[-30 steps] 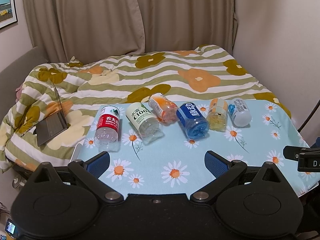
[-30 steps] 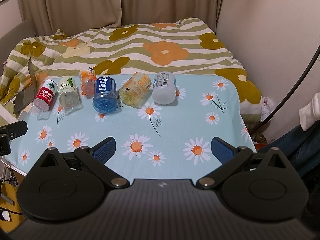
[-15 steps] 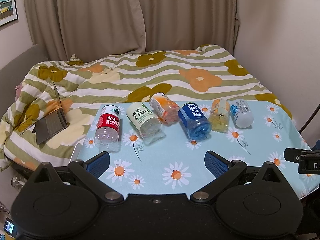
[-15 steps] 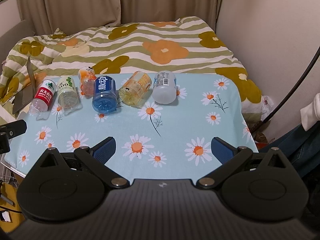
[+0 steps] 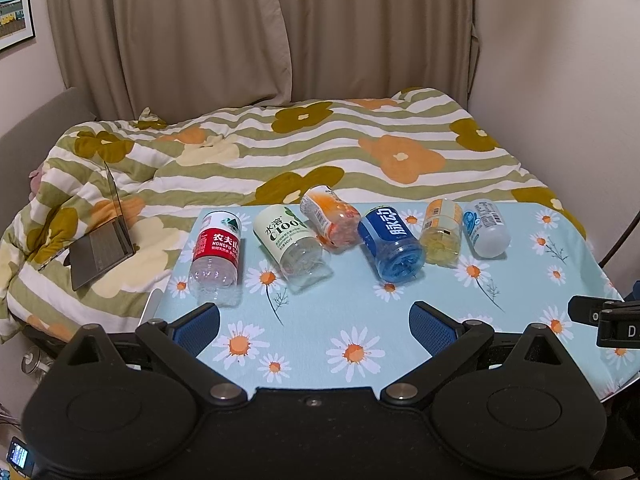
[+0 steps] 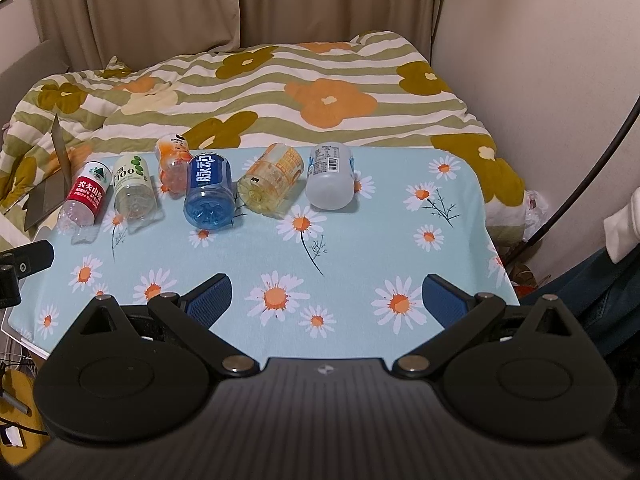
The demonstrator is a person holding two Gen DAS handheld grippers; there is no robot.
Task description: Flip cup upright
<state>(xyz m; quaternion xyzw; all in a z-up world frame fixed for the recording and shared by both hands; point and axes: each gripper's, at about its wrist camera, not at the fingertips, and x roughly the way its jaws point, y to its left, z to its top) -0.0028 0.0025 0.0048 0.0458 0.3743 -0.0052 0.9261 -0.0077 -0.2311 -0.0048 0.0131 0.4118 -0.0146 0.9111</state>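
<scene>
Six cut-bottle cups lie on their sides along your daisy tablecloth's (image 6: 360, 240) far edge, red-labelled cup (image 5: 216, 256) leftmost; your left gripper (image 5: 316, 320) and right gripper (image 6: 326, 296) hover near, jaws wide, empty.

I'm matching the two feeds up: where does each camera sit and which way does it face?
Left wrist: on the left gripper, near table edge, facing the bed; its open fingers show.
Right wrist: on the right gripper, further right, same heading; open fingers, person's clothing at right.
Shared: six lying cups, including the blue cup.
</scene>
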